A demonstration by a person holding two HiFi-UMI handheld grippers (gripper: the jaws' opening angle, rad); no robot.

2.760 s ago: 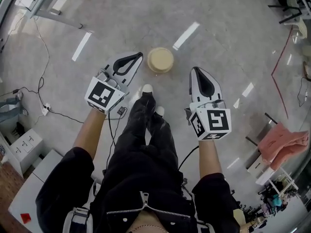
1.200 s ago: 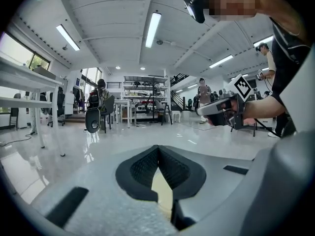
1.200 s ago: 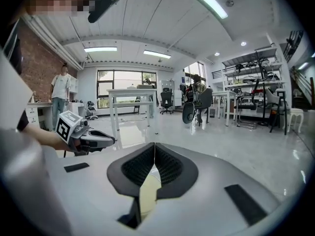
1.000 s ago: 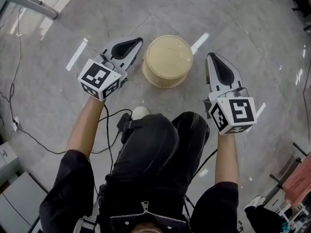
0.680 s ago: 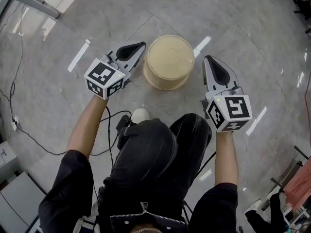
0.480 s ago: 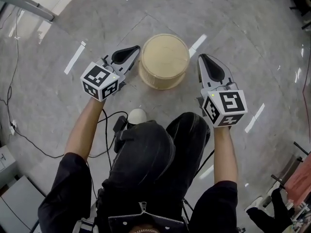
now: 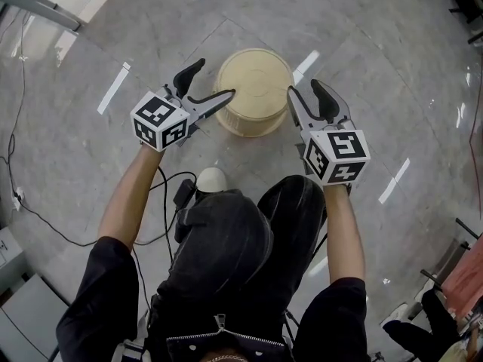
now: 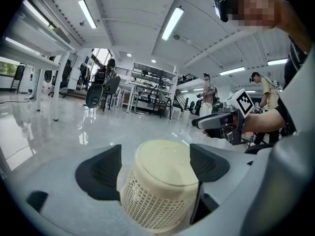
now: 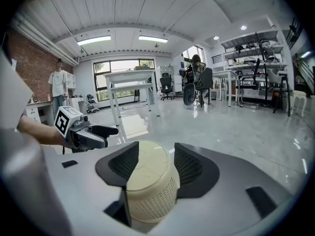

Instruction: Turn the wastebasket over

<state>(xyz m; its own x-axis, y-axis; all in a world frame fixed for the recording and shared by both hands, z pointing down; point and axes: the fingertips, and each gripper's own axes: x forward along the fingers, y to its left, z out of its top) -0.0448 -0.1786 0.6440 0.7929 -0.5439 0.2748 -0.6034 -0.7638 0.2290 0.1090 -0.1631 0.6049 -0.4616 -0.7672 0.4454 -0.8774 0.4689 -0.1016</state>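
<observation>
Cream wastebasket [image 7: 255, 89], mouth hidden underneath, stands between left tongs [image 7: 213, 78] and right tongs [image 7: 303, 90], just spread, empty.

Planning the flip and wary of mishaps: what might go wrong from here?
Both the left gripper and right gripper have just been opening, nothing between their jaws yet. The wastebasket has a round, tapered lattice wall that may slip from a pinch. On the glossy floor it may slide away when nudged.

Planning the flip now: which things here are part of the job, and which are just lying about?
Job: upside-down wastebasket; left gripper and right gripper, jaws just opened, nothing between them yet.
Lying about: pink cloth, white table, office chair.
</observation>
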